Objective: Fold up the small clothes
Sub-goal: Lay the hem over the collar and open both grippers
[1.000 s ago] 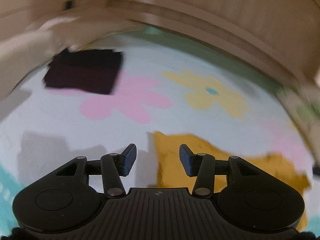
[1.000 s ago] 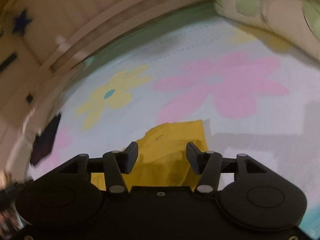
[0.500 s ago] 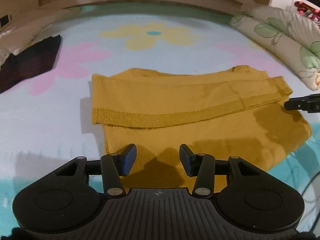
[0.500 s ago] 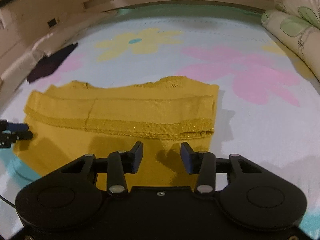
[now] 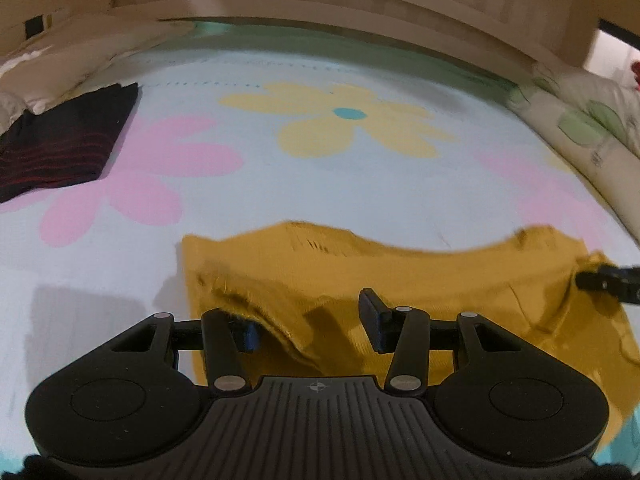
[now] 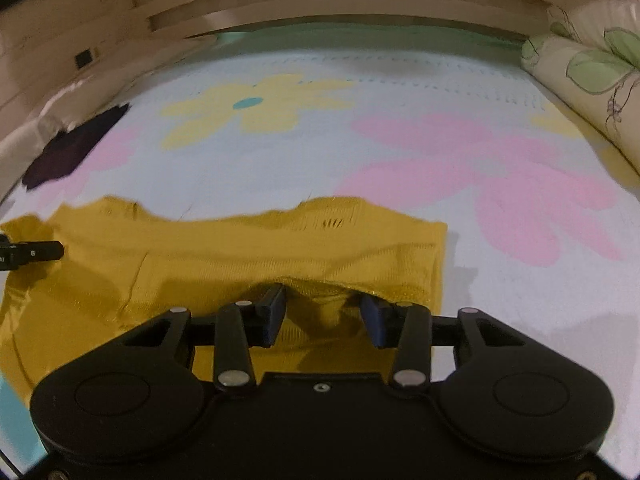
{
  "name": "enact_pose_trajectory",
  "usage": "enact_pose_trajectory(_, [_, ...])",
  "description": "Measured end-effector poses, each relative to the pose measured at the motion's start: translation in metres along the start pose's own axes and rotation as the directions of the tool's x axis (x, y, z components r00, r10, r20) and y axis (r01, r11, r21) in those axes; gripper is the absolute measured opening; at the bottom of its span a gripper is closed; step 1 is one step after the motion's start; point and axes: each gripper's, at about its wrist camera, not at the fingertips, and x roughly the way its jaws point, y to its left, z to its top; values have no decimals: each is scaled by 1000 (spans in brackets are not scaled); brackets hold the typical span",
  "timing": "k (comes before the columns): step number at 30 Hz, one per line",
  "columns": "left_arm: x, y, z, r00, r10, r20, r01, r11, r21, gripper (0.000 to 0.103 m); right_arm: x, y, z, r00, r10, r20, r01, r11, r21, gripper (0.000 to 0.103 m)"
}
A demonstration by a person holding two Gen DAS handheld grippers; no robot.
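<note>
A mustard-yellow knit garment (image 5: 420, 280) lies partly folded on the flowered bed sheet; it also shows in the right wrist view (image 6: 224, 252). My left gripper (image 5: 308, 320) is open, low over the garment's left end, with a raised fold of cloth between its fingers. My right gripper (image 6: 322, 314) is open at the garment's right end, with a bunched fold of the hem between its fingers. Each gripper's tip shows in the other view, the right one (image 5: 600, 280) and the left one (image 6: 36, 254).
A folded dark garment with red stripes (image 5: 60, 144) lies at the far left of the bed. A floral pillow (image 6: 588, 68) lies along the right side. A wooden headboard (image 5: 320, 4) runs along the far edge.
Both grippers have dropped down onto the yellow garment's ends. The cloth has bunched up between the fingers of each. The jaws remain open.
</note>
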Motion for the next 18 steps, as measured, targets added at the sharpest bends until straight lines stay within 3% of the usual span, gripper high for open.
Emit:
enact_pose_trajectory(5, [-1,10,11,1000,17,17,-16,997,-79,46,14,-10,13,1000,-15,25,13,997,74,52])
enact_pose_trajectory(9, [-23,1,12,998,-3,55,2,1000,18,46,5,-21,20,998,-11,63,1,989,148,52])
enact_pose_trajectory(13, [-42,-1,4,996,-61,69,56,996,71,46,-13,-17,19,997,25,67,-31,997,77,52])
enact_pose_trajectory(18, [-53,-4,-17,983,-171,63,158,972,172,46,-34,-8,-4,995,102,8,-102,995,-23,52])
